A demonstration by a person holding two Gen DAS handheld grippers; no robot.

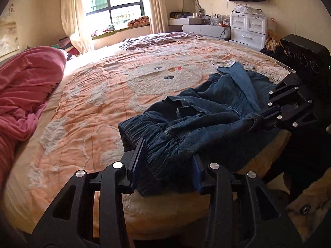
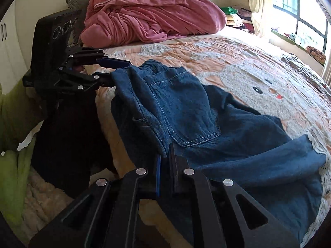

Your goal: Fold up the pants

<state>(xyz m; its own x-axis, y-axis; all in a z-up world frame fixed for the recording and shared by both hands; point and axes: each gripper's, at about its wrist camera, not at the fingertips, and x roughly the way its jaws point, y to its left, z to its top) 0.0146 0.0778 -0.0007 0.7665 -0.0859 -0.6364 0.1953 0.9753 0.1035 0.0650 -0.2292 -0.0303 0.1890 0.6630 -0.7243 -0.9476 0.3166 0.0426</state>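
The left claw (image 1: 168,161), at the lower centre of the left wrist view, stands fairly wide with the elasticated waistband of the pants (image 1: 206,119) bunched between its fingers; whether the pads actually pinch the cloth cannot be told. If they do not, the waistband is likely to slip out on any lift, and the gathered elastic gives an uneven bite. The pants lie crumpled on the bed (image 1: 86,107) near its front edge, at centre right of that view, so a pull toward the edge could drag them off the quilt. The right claw (image 2: 165,165), at the lower centre of the right wrist view, is drawn narrow and grips a fold of denim below the back pocket. It may have caught more than one layer, which would twist the legs during spreading. The long axis runs from the waistband at the left claw toward the lace-trimmed leg hems at the right of the frame.
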